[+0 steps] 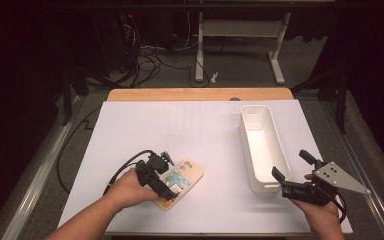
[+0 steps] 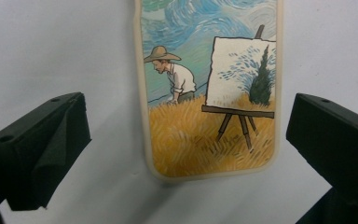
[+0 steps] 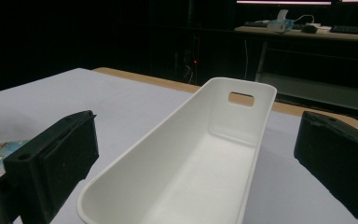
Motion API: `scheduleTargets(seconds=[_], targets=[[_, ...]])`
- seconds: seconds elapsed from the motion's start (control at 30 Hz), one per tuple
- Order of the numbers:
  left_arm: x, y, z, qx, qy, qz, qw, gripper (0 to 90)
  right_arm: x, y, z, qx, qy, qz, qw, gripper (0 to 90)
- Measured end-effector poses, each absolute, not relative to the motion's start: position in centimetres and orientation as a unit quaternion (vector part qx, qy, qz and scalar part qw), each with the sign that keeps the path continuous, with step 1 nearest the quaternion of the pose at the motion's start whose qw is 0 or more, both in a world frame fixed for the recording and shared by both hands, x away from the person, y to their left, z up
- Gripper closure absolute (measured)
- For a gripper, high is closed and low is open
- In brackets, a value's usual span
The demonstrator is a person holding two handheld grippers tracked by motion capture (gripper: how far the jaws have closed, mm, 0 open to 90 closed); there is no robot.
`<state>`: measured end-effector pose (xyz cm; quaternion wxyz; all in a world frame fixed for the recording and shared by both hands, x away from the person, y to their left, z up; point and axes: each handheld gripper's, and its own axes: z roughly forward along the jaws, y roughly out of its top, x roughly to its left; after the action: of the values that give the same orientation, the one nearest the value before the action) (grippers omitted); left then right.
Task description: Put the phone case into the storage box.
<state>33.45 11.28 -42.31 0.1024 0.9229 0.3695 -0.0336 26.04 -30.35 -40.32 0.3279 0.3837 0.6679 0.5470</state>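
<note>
White table (image 1: 200, 125): left gripper (image 2: 186, 140), jaws spread, hung over flat phone case (image 2: 209, 93); right gripper (image 3: 191, 158), released, faced bin (image 3: 200, 154); thin case risked slipping when pinched.

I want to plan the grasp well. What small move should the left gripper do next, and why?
Probably lower the left gripper straight down and close it on the phone case. Its jaws stand open on both sides of the case's near end, not touching it, and the case lies flat on the table. The right gripper waits open by the empty bin.
</note>
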Motion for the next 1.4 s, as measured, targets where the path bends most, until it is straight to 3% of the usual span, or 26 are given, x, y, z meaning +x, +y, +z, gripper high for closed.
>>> scheduleTargets(seconds=[0.37, 0.87, 1.4], targets=[[34.1, 10.1, -41.5, 0.929, 0.356, -0.041, 0.088, 0.4, 26.0, -30.3, -40.3, 0.384, 0.667, 0.548, 0.327, 0.1], [35.1, 8.1, -41.2, 0.928, 0.35, -0.032, 0.121, 0.3, 26.1, -30.4, -40.3, 0.382, 0.667, 0.55, 0.327, 0.0], [35.8, 6.8, -44.0, 0.932, 0.354, -0.045, 0.065, 0.3, 26.0, -30.5, -40.2, 0.383, 0.666, 0.55, 0.328, 0.1]])
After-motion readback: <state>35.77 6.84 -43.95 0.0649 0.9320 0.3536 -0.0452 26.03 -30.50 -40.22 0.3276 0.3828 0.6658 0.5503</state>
